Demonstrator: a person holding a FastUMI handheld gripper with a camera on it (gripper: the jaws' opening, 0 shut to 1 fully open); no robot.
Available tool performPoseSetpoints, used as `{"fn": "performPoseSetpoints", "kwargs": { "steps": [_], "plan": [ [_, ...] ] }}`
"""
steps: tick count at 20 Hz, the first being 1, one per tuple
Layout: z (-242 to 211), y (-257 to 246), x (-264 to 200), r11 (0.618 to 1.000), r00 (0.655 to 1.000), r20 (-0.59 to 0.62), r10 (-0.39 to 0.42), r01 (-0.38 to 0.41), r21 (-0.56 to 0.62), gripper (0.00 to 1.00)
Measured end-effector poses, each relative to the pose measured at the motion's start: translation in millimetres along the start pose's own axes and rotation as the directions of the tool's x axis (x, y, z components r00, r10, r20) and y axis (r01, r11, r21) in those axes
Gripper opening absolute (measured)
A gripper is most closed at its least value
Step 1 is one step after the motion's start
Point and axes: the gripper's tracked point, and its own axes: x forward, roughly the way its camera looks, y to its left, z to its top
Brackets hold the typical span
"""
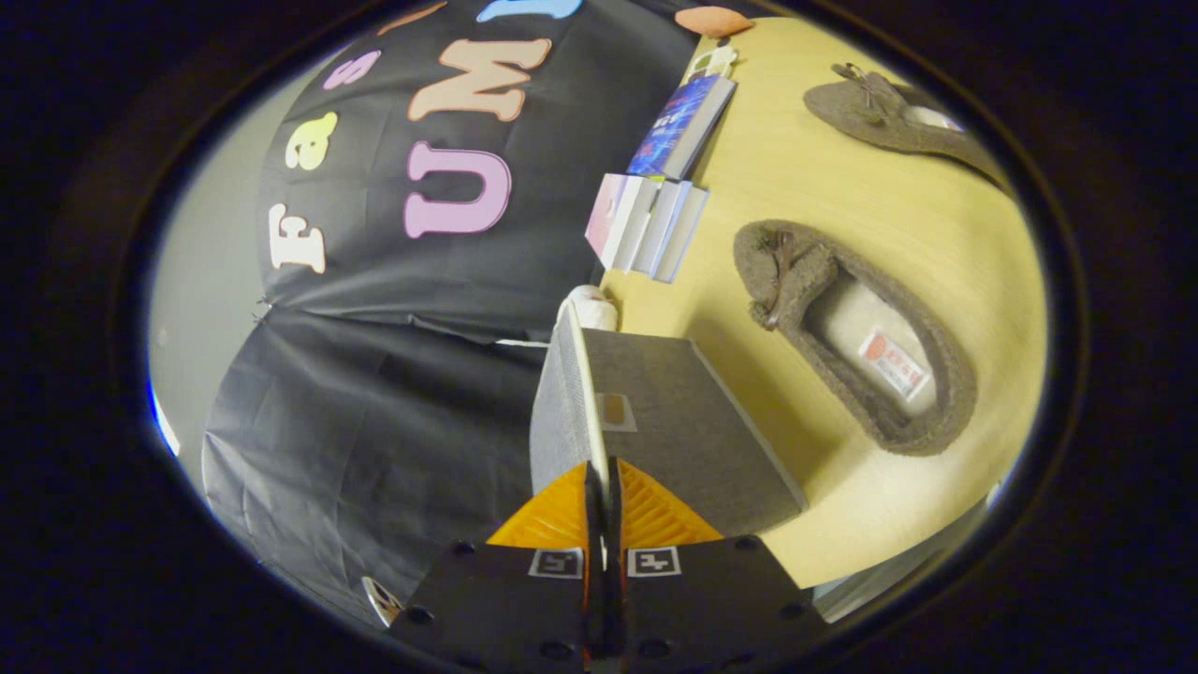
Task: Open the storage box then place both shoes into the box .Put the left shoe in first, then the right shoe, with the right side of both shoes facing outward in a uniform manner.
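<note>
My gripper point(600, 479) is shut on the thin pale edge of the grey storage box's lid point(564, 412), which stands lifted away from the box's grey body point(688, 435); the view is rolled sideways. Beyond the fingers and to the box's side, a grey felt slipper point(796, 281) with a pale insole and a small bow lies on the wooden table point(842, 187). A second matching slipper point(884, 117) lies farther off on the same table. The inside of the box is hidden behind the lid.
A row of upright books point(650, 225) and a blue book point(683, 126) stand along the table's back edge by the black cloth wall. A small white object point(591, 304) sits behind the box, an orange one point(713, 19) at the far end.
</note>
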Motion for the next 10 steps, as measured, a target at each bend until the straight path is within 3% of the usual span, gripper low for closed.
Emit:
{"fn": "performPoseSetpoints", "kwargs": {
  "steps": [1, 10],
  "plan": [
    [-2, 1, -1, 1.000, 1.000, -0.008, -0.005, 0.005, -0.023, 0.03],
    [-11, 33, -10, 0.987, 1.000, -0.008, -0.014, 0.013, -0.157, 0.03]
  ]
}}
